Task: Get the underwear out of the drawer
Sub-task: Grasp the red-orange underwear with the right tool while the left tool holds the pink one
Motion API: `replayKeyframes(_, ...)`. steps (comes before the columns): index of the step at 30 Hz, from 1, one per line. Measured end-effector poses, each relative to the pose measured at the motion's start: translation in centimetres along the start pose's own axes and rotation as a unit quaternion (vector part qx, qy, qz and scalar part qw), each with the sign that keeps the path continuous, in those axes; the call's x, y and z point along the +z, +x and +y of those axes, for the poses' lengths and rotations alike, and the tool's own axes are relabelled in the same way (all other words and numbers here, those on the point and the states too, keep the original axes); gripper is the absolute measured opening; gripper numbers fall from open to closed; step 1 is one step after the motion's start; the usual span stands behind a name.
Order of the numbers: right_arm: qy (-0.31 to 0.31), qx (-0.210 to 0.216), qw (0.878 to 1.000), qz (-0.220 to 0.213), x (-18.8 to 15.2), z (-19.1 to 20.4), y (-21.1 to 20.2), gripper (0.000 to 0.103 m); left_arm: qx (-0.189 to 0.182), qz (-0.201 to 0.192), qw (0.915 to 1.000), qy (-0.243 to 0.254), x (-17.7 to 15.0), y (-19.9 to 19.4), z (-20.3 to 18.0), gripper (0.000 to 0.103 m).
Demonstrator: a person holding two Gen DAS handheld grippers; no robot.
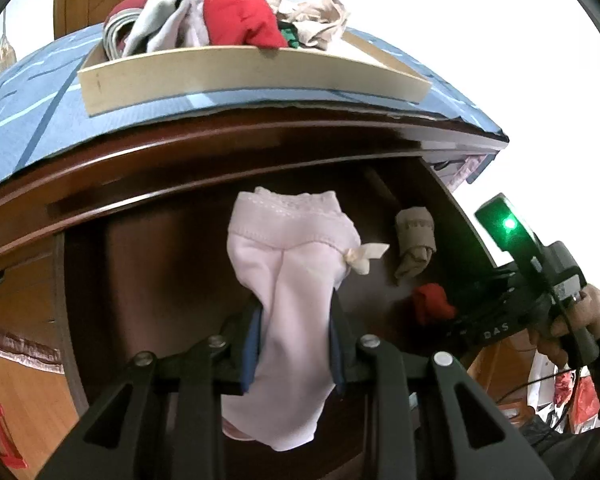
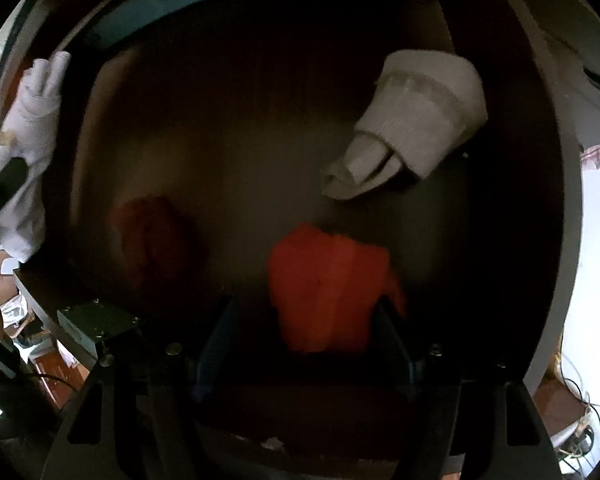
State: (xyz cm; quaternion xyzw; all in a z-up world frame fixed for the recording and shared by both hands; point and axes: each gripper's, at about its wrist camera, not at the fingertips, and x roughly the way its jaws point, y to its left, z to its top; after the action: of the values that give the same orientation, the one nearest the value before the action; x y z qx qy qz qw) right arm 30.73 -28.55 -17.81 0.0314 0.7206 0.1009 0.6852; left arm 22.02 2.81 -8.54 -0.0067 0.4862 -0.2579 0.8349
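My left gripper is shut on pale pink underwear with a lace waistband and a small bow. It hangs over the open dark wooden drawer. My right gripper points down into the drawer, open. Red underwear lies between its fingers, near the right finger and clear of the left one. A rolled beige piece lies farther back on the drawer floor. The pink piece shows at the left edge of the right wrist view. A dimmer red shape is too blurred to tell.
On the dresser's blue-covered top stands a light wooden tray heaped with red, grey and beige garments. A hand holds the right gripper's housing with a green light at the drawer's right side.
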Motion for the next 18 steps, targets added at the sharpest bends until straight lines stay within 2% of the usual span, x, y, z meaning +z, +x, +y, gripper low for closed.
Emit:
replayKeyframes(4, -0.01, 0.0, 1.0, 0.017, 0.5, 0.1, 0.3, 0.071, -0.002, -0.001, 1.0, 0.002, -0.2, 0.0, -0.2, 0.027)
replayKeyframes(8, -0.011, 0.003, 1.0, 0.006, 0.4, -0.1, 0.1, 0.068, 0.001, 0.003, 1.0, 0.0, -0.3, 0.2, -0.1, 0.027)
replayKeyframes(9, -0.009, 0.004, 1.0, 0.001, 0.3, -0.3, 0.0, 0.061, 0.001, 0.003, 1.0, 0.0, -0.3, 0.2, 0.0, 0.027)
replayKeyframes(10, -0.007, -0.001, 1.0, -0.006, 0.2, -0.6, -0.2, 0.049, 0.001, 0.004, 1.0, 0.0, -0.4, 0.3, 0.0, 0.027)
replayKeyframes(12, 0.0, -0.002, 1.0, -0.019, -0.1, -1.3, -0.6, 0.041, 0.003, 0.004, 1.0, 0.0, -0.3, 0.4, -0.1, 0.027)
replayKeyframes(18, 0.014, 0.023, 0.998, -0.064, -1.2, -2.2, -1.2, 0.038, 0.026, 0.005, 0.9996, 0.009, -0.4, 0.5, -0.4, 0.027)
